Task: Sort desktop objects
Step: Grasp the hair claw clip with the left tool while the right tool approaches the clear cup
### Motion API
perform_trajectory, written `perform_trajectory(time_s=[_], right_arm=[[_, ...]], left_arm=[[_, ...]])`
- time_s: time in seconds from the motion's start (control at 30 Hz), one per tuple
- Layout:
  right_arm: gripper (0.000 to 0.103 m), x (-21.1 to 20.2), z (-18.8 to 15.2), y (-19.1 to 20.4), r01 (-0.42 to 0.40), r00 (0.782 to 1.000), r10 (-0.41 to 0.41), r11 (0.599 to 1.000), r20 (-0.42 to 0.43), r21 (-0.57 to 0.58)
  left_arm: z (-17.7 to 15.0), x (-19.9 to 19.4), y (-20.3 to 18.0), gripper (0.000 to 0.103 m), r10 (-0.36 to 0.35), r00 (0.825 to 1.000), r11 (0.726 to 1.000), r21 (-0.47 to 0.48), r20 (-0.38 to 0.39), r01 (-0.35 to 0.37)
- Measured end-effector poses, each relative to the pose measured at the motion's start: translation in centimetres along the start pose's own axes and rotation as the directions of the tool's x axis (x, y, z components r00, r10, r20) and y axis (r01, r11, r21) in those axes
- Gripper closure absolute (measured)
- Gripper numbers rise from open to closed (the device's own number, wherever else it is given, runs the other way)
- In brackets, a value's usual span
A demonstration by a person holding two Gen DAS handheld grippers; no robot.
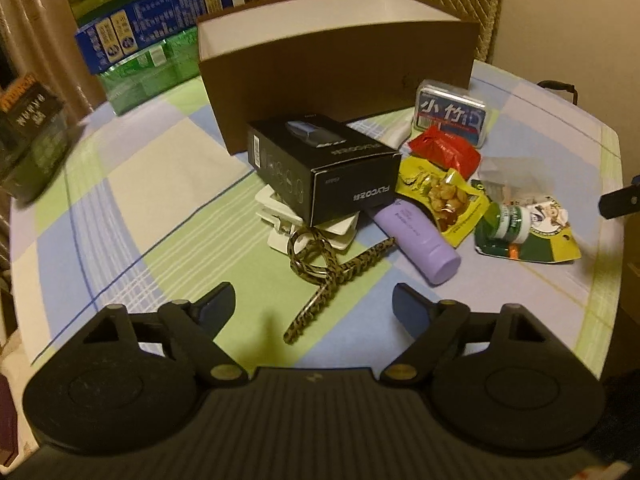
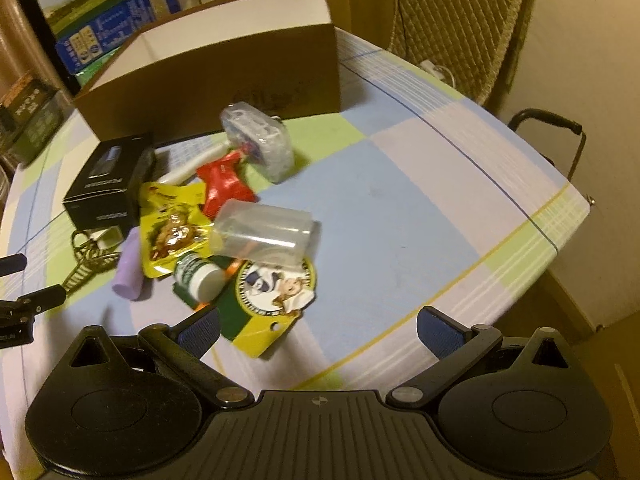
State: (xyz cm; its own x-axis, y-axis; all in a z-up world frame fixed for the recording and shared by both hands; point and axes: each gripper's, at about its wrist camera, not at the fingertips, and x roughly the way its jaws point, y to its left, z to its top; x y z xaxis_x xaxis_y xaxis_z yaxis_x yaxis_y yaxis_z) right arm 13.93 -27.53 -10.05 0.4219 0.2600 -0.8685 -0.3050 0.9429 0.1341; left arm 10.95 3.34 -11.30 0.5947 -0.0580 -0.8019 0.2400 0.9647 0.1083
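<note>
The table (image 1: 120, 184) carried a checked cloth of blue, green and lilac squares. A brown box (image 1: 340, 80) with a white interior stood open near the far edge. All loose objects lay in one cluster in front of the box, toward the middle of the table.

Left wrist view:
- The left gripper (image 1: 314, 304) pointed down at the near side of the cluster. Its jaws stood apart and gripped nothing.
- A patterned cord (image 1: 320, 268) with a loop lay on the cloth. Its near end lay between the two fingers, touching neither.
- A black carton (image 1: 320, 168) rested on a white plastic item (image 1: 276, 212), just behind the cord.
- A lilac tube (image 1: 416, 240) lay just right of the carton, its far end tucked under a yellow snack packet (image 1: 444, 200).
- A red packet (image 1: 444, 148) lay behind the yellow one. A blue-and-white tin (image 1: 452, 112) sat against the front wall of the box.
- A green-and-white bottle (image 1: 508, 220) lay on a green-and-yellow packet (image 1: 544, 236), nearest the right edge. A clear plastic case (image 1: 508, 176) lay just behind it.

Right wrist view:
- The right gripper (image 2: 318, 332) hovered over the near right part of the cluster. Its jaws stood wide apart and held nothing.
- Its left finger (image 2: 200, 332) overlapped the near corner of the green-and-yellow packet in this view; contact could not be determined.
- The cloth beyond the cluster toward the right edge was bare.

Cartons were stacked beyond the far left corner (image 1: 152, 36). A quilted chair back (image 2: 460, 20) stood beyond the far right edge.
</note>
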Motion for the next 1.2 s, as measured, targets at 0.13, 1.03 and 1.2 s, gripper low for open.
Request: perform_trajectory(time_s=[0.13,1.03,1.2], right_arm=[[0.002,0.7,0.5,-0.7,0.011,1.000,-0.011,1.000,-0.022,0.018],[0.002,2.5,2.5,-1.4,0.026,0.998,-0.025,1.000,-0.063,0.011],[0.002,2.6,2.6,-1.0,0.015,0.998,-0.016,1.000,-0.064,-0.013]], left_arm=[[0.4,1.6,0.5,0.020,-0.027,1.000,0.999,0.026,-0.004,0.027],[-3.6,1.1,0.1,0.097,-0.068,0.988,0.995,-0.087,-0.139,0.056],[-3.2,1.5,-0.4,0.092,-0.058,0.991,0.993,-0.110,-0.125,0.045]])
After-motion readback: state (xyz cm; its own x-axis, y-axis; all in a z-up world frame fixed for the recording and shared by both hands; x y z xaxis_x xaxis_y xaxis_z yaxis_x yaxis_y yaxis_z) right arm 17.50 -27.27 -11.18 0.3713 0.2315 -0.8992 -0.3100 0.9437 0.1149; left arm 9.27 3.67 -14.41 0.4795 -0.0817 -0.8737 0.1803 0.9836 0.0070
